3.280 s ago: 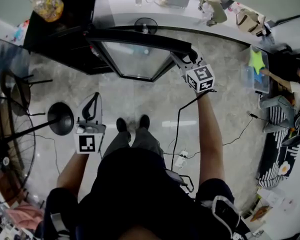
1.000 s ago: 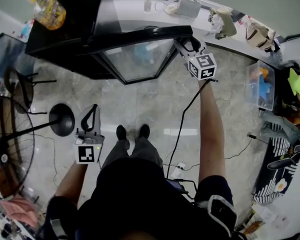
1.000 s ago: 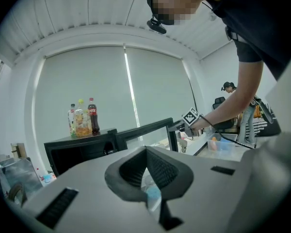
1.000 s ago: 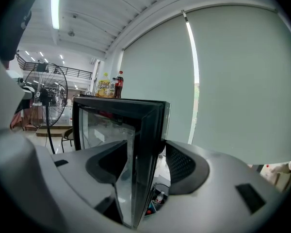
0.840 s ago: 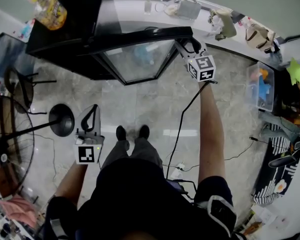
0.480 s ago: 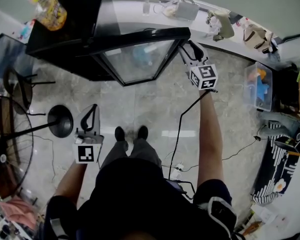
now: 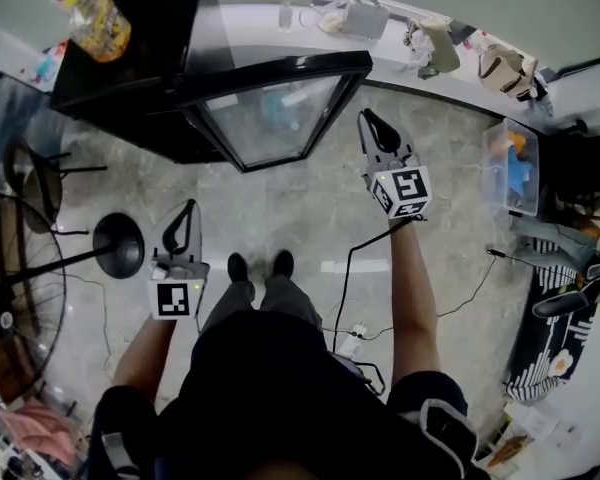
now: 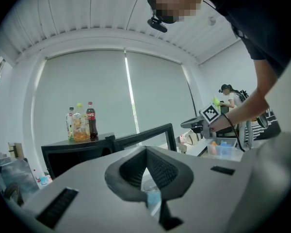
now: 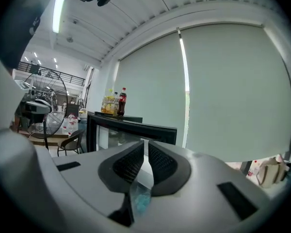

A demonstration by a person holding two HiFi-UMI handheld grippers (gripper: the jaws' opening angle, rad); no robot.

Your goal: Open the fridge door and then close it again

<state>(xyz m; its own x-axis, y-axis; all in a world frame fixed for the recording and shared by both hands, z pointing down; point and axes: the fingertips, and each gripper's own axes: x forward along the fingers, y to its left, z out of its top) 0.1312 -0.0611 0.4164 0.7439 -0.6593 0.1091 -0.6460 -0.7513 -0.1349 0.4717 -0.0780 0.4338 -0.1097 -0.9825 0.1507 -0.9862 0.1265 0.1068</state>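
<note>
Fridge door (image 7: 275,108): far centre, ajar, untouched.
Right gripper (image 7: 371,121): just right of the door's edge, clear of it; jaws just closing, nearly together, empty.
Left gripper (image 7: 185,209): near left, closed, empty; likely spare.

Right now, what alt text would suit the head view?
Seen from above, the glass fridge door stands ajar, with the right gripper clear of its edge, jaws just closing on nothing. The left gripper hangs shut beside the person's feet.

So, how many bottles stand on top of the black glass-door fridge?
3, clustered on the fridge: dark red-capped cola bottle, green-capped yellowish bottle beside it, then clear bottle. Others may be hidden.
</note>
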